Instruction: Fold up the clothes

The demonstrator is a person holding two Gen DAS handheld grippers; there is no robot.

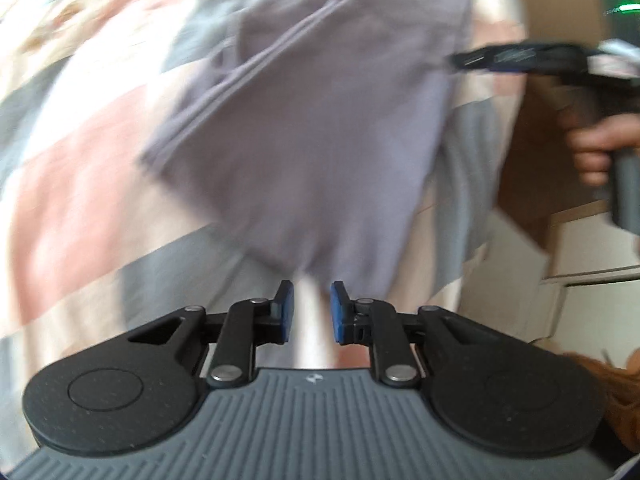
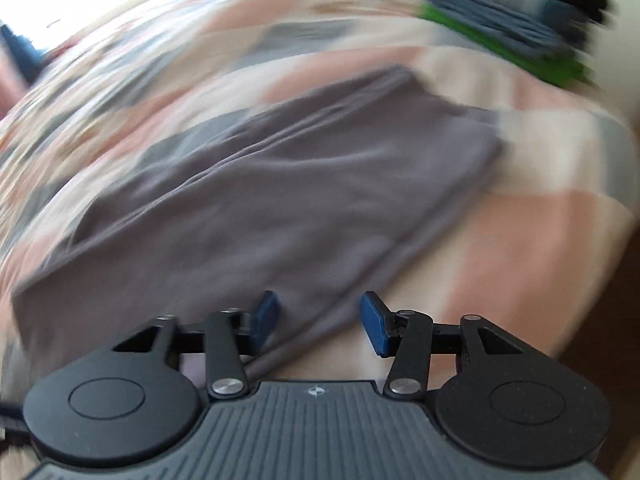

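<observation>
A folded grey-mauve garment point(image 1: 316, 128) lies flat on a bed covered by a checked bedspread point(image 1: 76, 184) of pink, grey and cream blocks; both views are smeared by motion blur, so the fabric's finer detail cannot be made out. In the left wrist view the left hand-held gripper point(image 1: 312, 312) sits at 6 o'clock with its blue pads point(image 1: 338, 312) a narrow gap apart and nothing between them, the garment's near edge lying just beyond the tips toward 12 o'clock. At 2 to 3 o'clock of that view the right hand-held gripper point(image 1: 472, 59) reaches in sideways over the garment's far right edge, a person's hand point(image 1: 596, 152) wrapped around its grey handle. In the right wrist view this same gripper point(image 2: 319, 326) shows its jaws spread moderately wide and empty, hovering above the garment's near edge point(image 2: 280, 208), which runs diagonally from 8 o'clock up toward 1 o'clock. At 1 to 2 o'clock of that view a stack of folded clothes point(image 2: 516, 28), with blue, green and black layers, rests on the bedspread well apart from the grey garment.
</observation>
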